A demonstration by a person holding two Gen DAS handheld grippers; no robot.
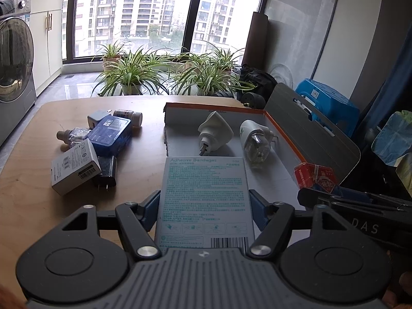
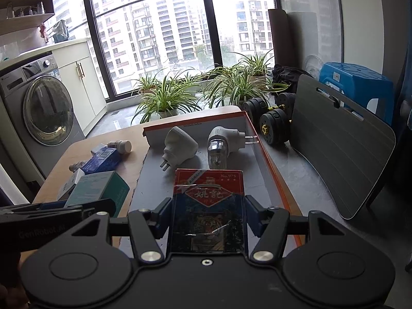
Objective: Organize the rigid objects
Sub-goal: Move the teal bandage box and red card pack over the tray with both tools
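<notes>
The left hand-held gripper (image 1: pixel 204 212) is clamped on a box of adhesive bandages (image 1: pixel 204 195), the right hand-held gripper (image 2: pixel 207 217) on a red card pack (image 2: pixel 208 206); both hover over the near end of the open box (image 1: pixel 280 170). This looks like the placing step: next, each must lower and release beside the two white plug-in units (image 1: pixel 215 131), while other items wait at left on the surface (image 1: pixel 31 170).

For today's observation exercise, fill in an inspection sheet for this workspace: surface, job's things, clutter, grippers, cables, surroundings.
Surface: wooden table, bare patches.
Job's things: orange-rimmed cardboard box holds two plug-in vaporizers; adhesive bandage box and playing-card pack held above it.
Clutter: blue box, white carton, black charger, small bottles beside the box.
Grippers: left gripper shut on bandage box; right gripper shut on card pack.
Cables: nothing seen.
Surroundings: washing machine, potted plants, dumbbells, blue stool.
</notes>
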